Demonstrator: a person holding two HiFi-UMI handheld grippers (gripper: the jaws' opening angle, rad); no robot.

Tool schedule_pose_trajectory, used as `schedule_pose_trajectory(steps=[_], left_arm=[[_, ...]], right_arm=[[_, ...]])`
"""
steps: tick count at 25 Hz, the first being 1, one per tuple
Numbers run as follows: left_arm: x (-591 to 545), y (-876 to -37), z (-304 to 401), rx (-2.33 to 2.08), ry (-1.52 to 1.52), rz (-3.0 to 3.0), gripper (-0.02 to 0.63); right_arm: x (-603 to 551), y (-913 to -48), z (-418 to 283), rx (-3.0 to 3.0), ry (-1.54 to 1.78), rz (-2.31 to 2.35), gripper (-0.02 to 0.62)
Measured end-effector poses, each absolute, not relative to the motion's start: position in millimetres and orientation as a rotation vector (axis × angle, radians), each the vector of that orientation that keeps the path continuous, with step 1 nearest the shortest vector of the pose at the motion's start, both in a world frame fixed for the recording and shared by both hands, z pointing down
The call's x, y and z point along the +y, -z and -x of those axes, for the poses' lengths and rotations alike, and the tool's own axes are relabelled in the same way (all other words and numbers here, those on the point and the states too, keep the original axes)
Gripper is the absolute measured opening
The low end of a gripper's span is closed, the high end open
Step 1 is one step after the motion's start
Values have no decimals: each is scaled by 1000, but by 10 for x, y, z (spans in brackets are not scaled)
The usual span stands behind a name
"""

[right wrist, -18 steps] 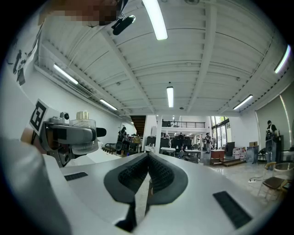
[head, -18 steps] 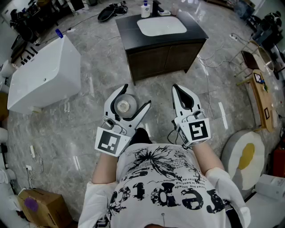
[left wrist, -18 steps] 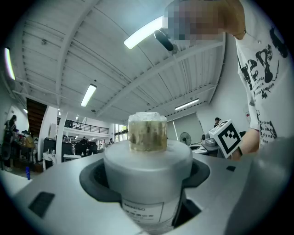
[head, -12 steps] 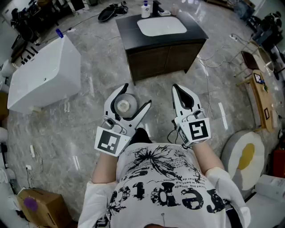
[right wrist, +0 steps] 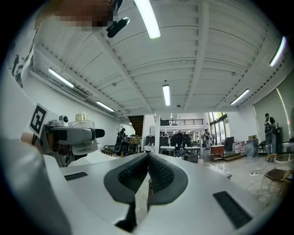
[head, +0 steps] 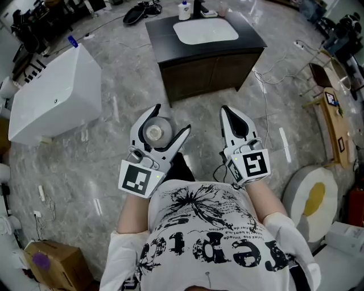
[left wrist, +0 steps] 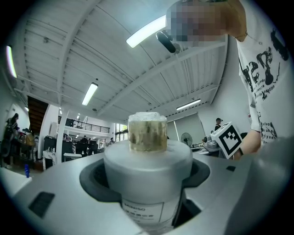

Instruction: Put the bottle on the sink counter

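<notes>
A white frosted bottle (head: 154,132) with a cork-coloured cap (left wrist: 147,131) stands upright between the jaws of my left gripper (head: 170,120), which is shut on its body (left wrist: 147,160). The pads hug both sides of the bottle. My right gripper (head: 224,111) hangs beside it at the same height, shut and empty, pads together (right wrist: 148,158). From the right gripper view the held bottle (right wrist: 81,120) shows at the left. The dark sink counter (head: 250,41) with its white basin (head: 206,30) stands ahead across the grey floor, well apart from both grippers.
A soap bottle (head: 185,11) and a black faucet (head: 198,8) stand at the counter's back. A white bathtub (head: 54,94) lies to the left. Cables (head: 267,79) and a wooden stand (head: 333,119) are at the right, a cardboard box (head: 54,264) near left.
The sink counter sits a little higher in the head view and both grippers have shifted slightly. The left gripper keeps its hold on the bottle; the right stays shut.
</notes>
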State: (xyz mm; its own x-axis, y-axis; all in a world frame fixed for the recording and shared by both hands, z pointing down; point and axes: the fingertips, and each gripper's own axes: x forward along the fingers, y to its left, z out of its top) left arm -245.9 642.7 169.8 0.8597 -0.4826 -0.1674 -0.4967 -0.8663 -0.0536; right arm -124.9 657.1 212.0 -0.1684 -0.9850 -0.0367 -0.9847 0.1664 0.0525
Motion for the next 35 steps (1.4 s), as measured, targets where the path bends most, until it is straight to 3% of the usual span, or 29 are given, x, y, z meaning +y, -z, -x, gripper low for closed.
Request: schedule_pose_trajectory(steps=[9, 23, 35], left_arm=[[5313, -1798, 2173, 739, -262, 2962, 347], [2301, -1690, 1479, 613, -253, 2974, 347], [740, -2210, 728, 754, -142, 2999, 347]], right_arm=[[5463, -2254, 979, -2365, 70, -2045, 14], [2526, -2027, 260, -2303, 82, -2182, 14], [951, -2464, -448, -2362, -52, -2060, 14]])
